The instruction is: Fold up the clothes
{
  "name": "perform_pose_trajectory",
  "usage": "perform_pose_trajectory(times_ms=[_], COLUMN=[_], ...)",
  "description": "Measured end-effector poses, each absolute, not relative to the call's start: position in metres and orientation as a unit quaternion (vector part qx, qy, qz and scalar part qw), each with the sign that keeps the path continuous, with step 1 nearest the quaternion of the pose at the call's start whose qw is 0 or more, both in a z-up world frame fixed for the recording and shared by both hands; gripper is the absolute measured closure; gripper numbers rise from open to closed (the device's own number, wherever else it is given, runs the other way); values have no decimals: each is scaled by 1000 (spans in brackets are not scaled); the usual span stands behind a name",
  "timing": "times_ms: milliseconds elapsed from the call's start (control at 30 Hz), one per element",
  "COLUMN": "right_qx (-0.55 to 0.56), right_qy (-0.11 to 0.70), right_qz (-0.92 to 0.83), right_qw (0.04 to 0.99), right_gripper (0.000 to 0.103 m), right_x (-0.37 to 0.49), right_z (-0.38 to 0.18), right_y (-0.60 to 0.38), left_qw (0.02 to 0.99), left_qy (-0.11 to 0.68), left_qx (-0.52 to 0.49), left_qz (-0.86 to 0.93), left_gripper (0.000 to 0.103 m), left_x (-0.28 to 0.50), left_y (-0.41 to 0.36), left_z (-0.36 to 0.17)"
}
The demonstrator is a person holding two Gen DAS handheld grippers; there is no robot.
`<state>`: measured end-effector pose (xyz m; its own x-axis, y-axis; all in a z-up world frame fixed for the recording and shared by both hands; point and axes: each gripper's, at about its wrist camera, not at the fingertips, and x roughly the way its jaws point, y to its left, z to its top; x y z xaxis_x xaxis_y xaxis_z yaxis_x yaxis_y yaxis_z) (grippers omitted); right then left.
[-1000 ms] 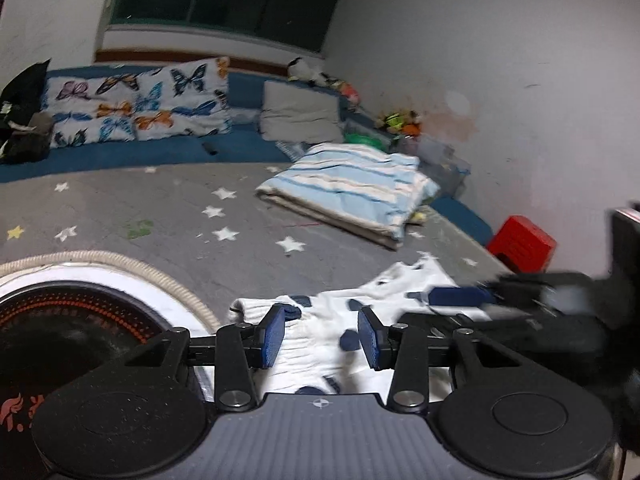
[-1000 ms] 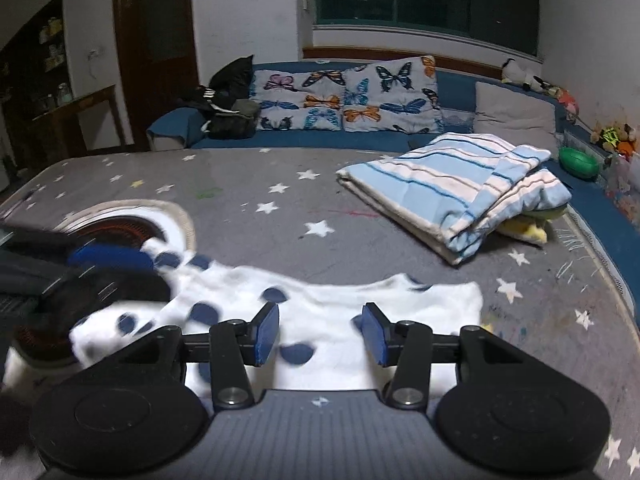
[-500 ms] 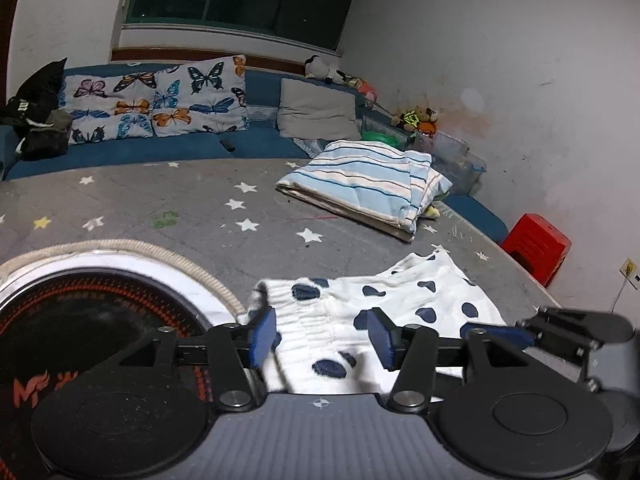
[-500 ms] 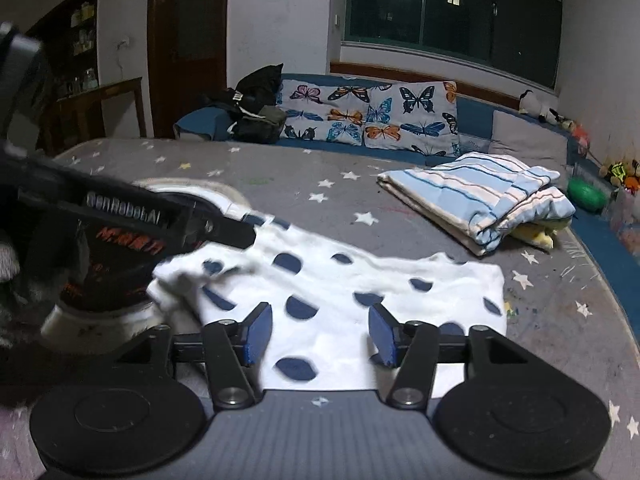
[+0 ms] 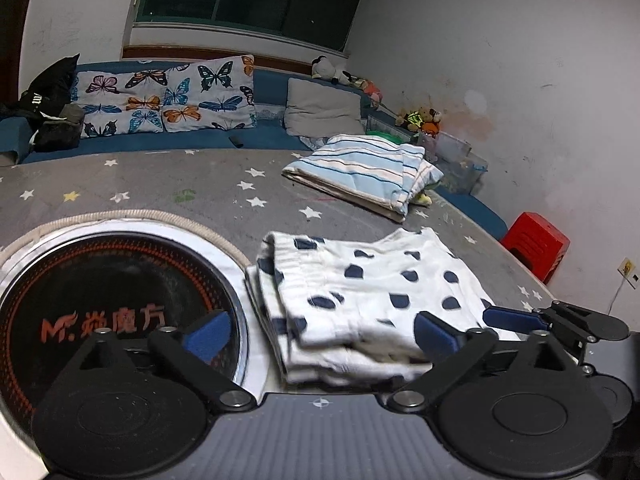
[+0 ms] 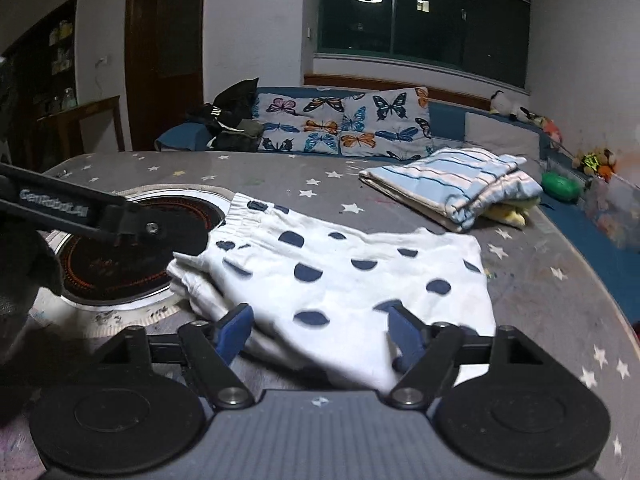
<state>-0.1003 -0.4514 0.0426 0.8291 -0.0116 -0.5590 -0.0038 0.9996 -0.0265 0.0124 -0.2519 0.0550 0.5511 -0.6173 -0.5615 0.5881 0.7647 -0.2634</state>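
Observation:
White shorts with dark blue dots (image 5: 360, 292) lie folded on the grey star-patterned bed (image 5: 200, 176), waistband at the left. They also show in the right wrist view (image 6: 340, 276). My left gripper (image 5: 324, 334) is open wide and empty, just in front of the shorts' near edge. My right gripper (image 6: 320, 332) is open wide and empty, at the shorts' near edge. The right gripper's fingers (image 5: 512, 318) show at the right of the left wrist view. The left gripper's arm (image 6: 80, 212) crosses the left of the right wrist view.
A round black and red mat (image 5: 100, 308) lies left of the shorts, under the waistband edge. A folded striped blanket (image 5: 360, 172) lies further back. Butterfly pillows (image 5: 168, 100) line the back. A red stool (image 5: 536, 244) stands off the bed at right.
Both grippers have opened wide and drawn back. The shorts, which were being moved a second ago, now lie flat and folded on the bed.

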Motion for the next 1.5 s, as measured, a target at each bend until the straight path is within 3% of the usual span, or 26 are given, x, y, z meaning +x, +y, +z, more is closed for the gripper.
perform_pose_trajectory(times_ms=[133, 400, 1500], right_qx=[-4, 3, 43], right_qy=[292, 285, 293], right_qz=[-11, -25, -114], right_qw=[956, 958, 948], right_gripper=[19, 0, 0], right_x=[-109, -127, -181], right_z=[41, 44, 36], right_y=[-449, -439, -426], left_qw=[878, 879, 887], left_qy=[330, 329, 322], left_qx=[-19, -20, 4], left_qz=[-346, -344, -332], left_gripper=[0, 0, 0], left_x=[-1, -18, -83], left_y=[-248, -236, -225], left_z=[54, 50, 48])
